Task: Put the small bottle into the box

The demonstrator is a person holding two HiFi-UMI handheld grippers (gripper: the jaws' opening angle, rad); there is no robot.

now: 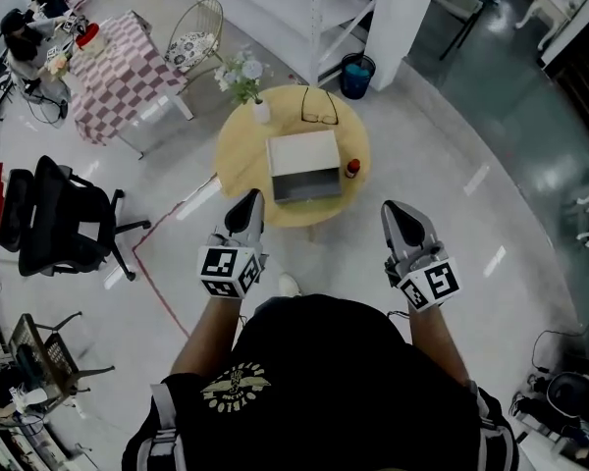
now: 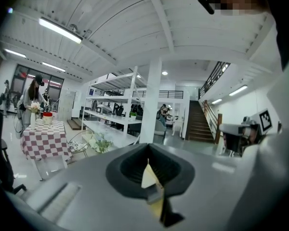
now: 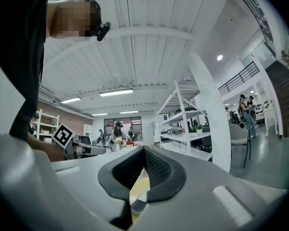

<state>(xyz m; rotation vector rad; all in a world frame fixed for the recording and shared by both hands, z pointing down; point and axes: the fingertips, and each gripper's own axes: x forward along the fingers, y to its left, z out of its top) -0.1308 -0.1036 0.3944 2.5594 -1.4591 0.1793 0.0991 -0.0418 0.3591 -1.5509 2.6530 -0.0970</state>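
The small bottle looks dark-bodied with a red cap. It stands upright on the round yellow table, just beside the right side of the white box. Any label on it is too small for me to read. My left tongs and right tongs are both closed tight on nothing. I hold them short of the table's near edge, and each carries a cube of black-and-white square markers.
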